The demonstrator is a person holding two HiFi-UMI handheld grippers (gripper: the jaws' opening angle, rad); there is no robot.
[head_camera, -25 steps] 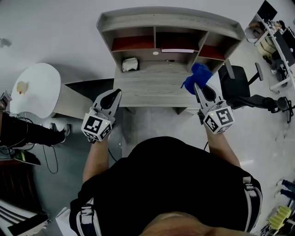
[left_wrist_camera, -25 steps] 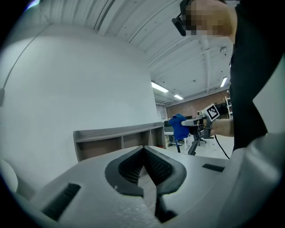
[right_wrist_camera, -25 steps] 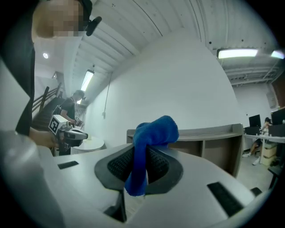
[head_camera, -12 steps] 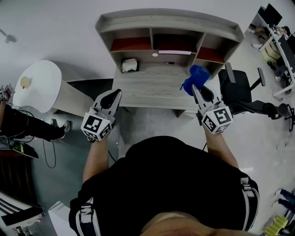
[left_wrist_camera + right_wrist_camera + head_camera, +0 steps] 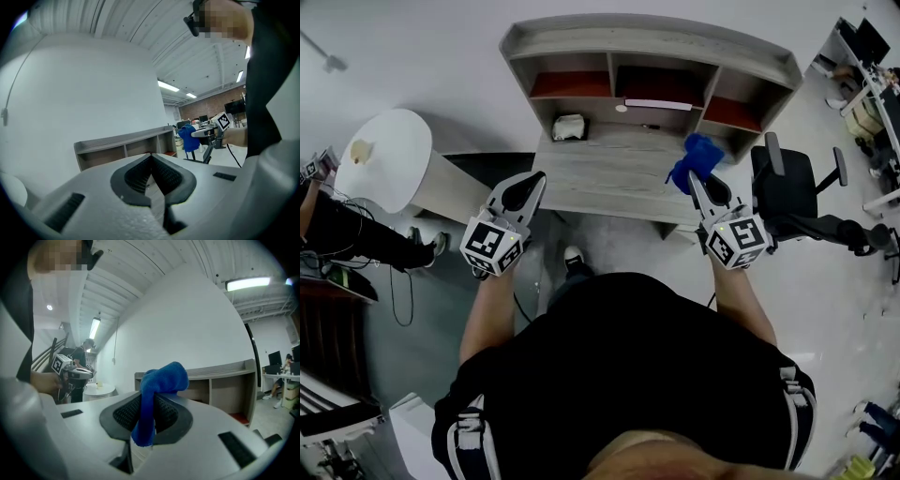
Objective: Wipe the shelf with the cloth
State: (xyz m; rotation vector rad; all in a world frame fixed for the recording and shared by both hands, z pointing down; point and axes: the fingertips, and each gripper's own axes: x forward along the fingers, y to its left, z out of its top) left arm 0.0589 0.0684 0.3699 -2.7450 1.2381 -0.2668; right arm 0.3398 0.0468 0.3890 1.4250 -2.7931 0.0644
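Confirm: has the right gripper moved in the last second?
No. The right gripper with the blue cloth holds the same spot below the right compartment of the shelf; only the camera shifted slightly.

You have a round white table (image 5: 398, 178) off to your left and a black office chair (image 5: 783, 192) to your right.
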